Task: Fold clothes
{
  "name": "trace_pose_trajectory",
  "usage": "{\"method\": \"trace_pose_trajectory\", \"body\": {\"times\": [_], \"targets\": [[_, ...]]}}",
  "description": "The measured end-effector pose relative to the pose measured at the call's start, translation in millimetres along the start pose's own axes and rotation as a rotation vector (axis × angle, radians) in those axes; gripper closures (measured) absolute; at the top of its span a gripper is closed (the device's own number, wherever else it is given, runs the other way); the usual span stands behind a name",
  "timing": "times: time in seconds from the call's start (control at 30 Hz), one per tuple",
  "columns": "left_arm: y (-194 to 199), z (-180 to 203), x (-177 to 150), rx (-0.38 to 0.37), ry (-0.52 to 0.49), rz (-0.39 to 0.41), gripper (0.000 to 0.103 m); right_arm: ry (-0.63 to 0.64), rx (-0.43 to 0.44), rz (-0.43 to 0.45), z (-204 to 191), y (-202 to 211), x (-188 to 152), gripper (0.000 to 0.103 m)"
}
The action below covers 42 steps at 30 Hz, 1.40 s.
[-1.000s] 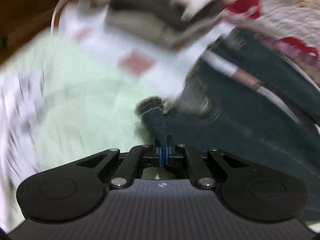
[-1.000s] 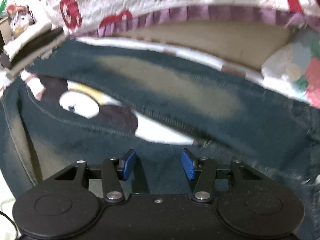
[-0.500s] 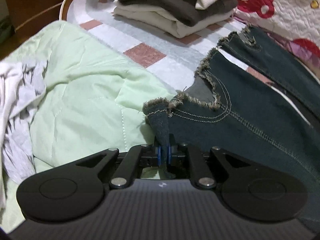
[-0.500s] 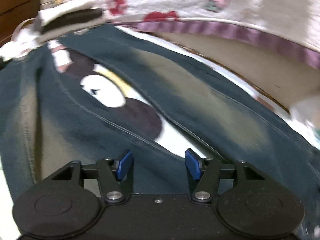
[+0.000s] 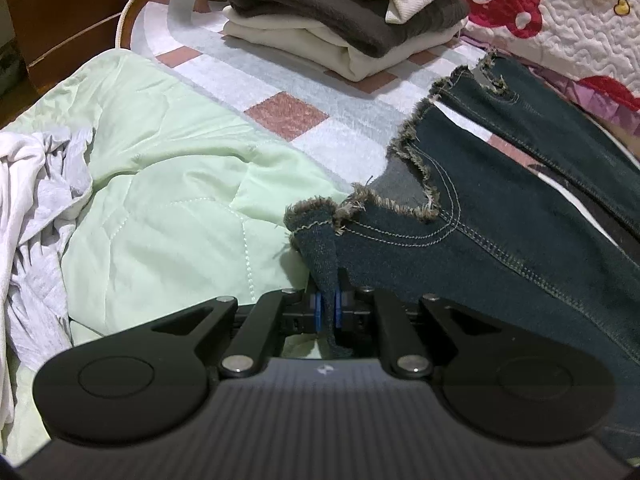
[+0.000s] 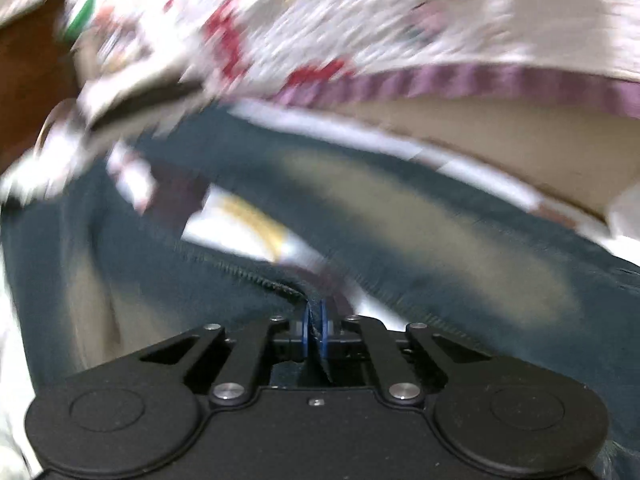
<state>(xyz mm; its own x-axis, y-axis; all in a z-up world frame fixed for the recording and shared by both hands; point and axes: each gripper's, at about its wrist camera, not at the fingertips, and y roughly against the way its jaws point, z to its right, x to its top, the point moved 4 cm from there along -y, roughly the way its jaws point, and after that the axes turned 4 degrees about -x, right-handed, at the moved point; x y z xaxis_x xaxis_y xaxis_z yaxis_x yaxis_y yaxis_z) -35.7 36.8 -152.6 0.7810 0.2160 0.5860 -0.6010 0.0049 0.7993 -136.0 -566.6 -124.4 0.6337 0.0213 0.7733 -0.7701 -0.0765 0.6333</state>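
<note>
Left gripper (image 5: 328, 307): one, its two blue pads (image 5: 318, 310) pressing together on a pinch of frayed hem, the denim standing up in a fold between them.

Right gripper (image 6: 315, 334): one, its two blue pads (image 6: 305, 330) closing tight on a ridge of denim at a seam; this view is smearing with blur, so finer detail cannot be told.

Jeans (image 5: 500, 216): one pair, dark blue, lying spread over the bed. Two leg ends are showing in the left view, both with ragged fringes, the nearer one leading into the left gripper, the farther one lying up by the quilt. In the right view two legs are running away from the gripper with a gap of bedding between them, each leg carrying a pale faded patch.

Blanket (image 5: 288, 114): one, checked in white, grey and rust, lying under the jeans.

Comforter (image 5: 168, 184): one, pale green, stitched, bunching just left of the held hem.

Shirt (image 5: 36, 200): one crumpled pale-grey garment, lying at the far left on the comforter.

Stack (image 5: 352, 12): folded clothes, four layers counted, cream and charcoal alternating, sitting on the blanket well beyond the jeans.

Quilt (image 5: 580, 16): one, white with red bears and a purple border, lying along the far side.
</note>
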Motion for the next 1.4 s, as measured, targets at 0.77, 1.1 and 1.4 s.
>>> {"method": "trace_pose_trajectory", "body": {"times": [0.77,1.1,1.4], "targets": [[61,178,18,-0.287,-0.458,0.11,0.044,-0.801,-0.554,0.046,154,174,-65,0.044],[22,343,-93,-0.64,-0.765,-0.242,0.043,-1.111,-0.658,-0.054,179,278,-160,0.035],[11,330,-108,-0.6,-0.712,-0.321,0.043,-1.269,-0.477,-0.203,212,228,-198,0.033]]}}
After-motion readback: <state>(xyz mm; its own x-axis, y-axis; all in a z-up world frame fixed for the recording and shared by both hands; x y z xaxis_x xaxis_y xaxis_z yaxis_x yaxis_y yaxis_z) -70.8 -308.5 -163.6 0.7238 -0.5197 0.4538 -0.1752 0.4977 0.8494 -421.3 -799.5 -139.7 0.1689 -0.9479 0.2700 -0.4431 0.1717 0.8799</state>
